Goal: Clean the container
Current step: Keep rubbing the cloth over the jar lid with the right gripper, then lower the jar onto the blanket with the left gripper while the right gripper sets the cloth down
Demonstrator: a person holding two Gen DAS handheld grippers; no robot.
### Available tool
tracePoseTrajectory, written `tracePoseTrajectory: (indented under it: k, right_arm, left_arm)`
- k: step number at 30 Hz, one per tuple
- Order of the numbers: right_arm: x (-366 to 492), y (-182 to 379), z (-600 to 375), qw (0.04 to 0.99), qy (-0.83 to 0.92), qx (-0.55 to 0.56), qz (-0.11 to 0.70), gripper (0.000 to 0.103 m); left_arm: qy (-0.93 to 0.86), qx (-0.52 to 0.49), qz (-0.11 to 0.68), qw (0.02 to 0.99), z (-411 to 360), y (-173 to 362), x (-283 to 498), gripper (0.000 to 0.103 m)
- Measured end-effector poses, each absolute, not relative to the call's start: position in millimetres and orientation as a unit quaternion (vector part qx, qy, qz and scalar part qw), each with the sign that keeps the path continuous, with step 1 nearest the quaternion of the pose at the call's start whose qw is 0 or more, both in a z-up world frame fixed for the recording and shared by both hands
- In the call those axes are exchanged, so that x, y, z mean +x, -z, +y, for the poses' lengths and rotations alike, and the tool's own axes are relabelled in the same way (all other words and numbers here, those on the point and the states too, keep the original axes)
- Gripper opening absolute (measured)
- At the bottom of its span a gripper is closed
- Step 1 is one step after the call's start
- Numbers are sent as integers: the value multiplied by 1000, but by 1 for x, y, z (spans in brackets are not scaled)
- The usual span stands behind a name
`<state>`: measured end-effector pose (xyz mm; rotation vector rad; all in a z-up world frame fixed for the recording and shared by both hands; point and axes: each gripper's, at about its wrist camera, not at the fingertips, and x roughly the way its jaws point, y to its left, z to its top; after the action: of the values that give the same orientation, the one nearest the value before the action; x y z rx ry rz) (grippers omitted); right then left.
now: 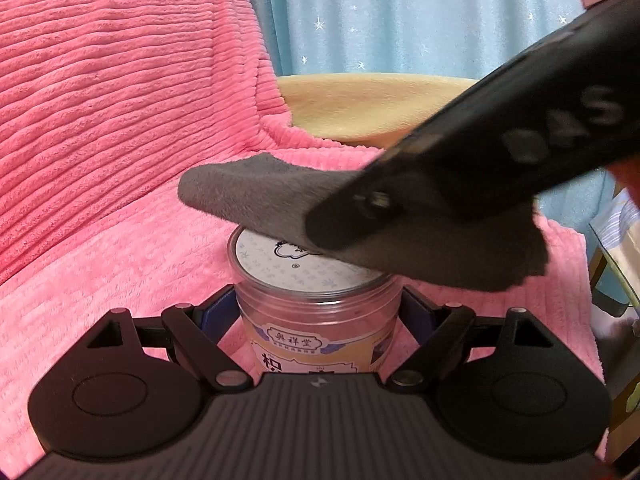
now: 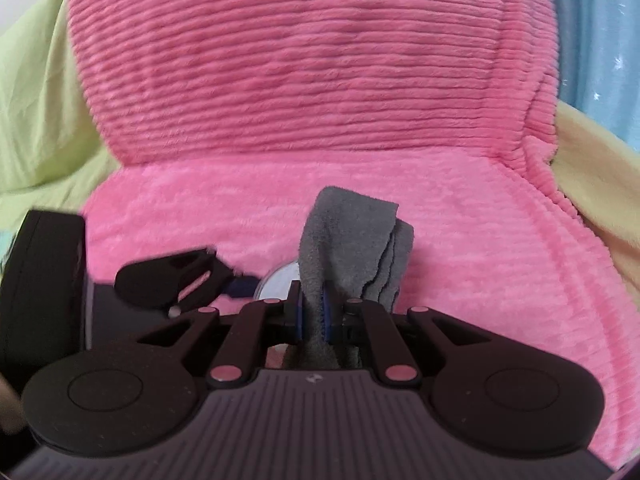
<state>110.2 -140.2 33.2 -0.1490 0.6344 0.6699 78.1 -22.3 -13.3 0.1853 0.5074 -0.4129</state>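
On the pink blanket [image 1: 120, 160], my left hand-held gripper [image 1: 318, 312] clamps the clear container [image 1: 316, 304] upright; my right hand-held gripper [image 2: 314, 316] pinches a grey cloth [image 1: 260, 192] touching its lid [image 1: 288, 264].

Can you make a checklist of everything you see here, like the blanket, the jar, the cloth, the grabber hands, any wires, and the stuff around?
Surface: pink ribbed blanket covers the seat and its back.
Job's things: clear jar with a printed lid and label, upright; grey cloth lies across the lid.
Clutter: nothing seen.
Grippers: left gripper is clamped on the jar's sides; right gripper is pinched on the grey cloth, pressing it on the lid.
Cables: nothing seen.
Surroundings: blue star curtain behind, yellow cushion beside the blanket, green fabric on the other side.
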Motion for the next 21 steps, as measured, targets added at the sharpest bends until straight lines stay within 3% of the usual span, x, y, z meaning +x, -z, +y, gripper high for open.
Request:
tracePoseTrajectory:
  k: [15, 21]
  right_arm:
    - [92, -22, -175, 891, -348, 14, 290, 7]
    - [99, -37, -217, 925, -260, 11, 277, 7]
  left_arm:
    - [208, 85, 250, 942, -20, 14, 79, 85]
    - [191, 65, 240, 949, -12, 11, 82, 85]
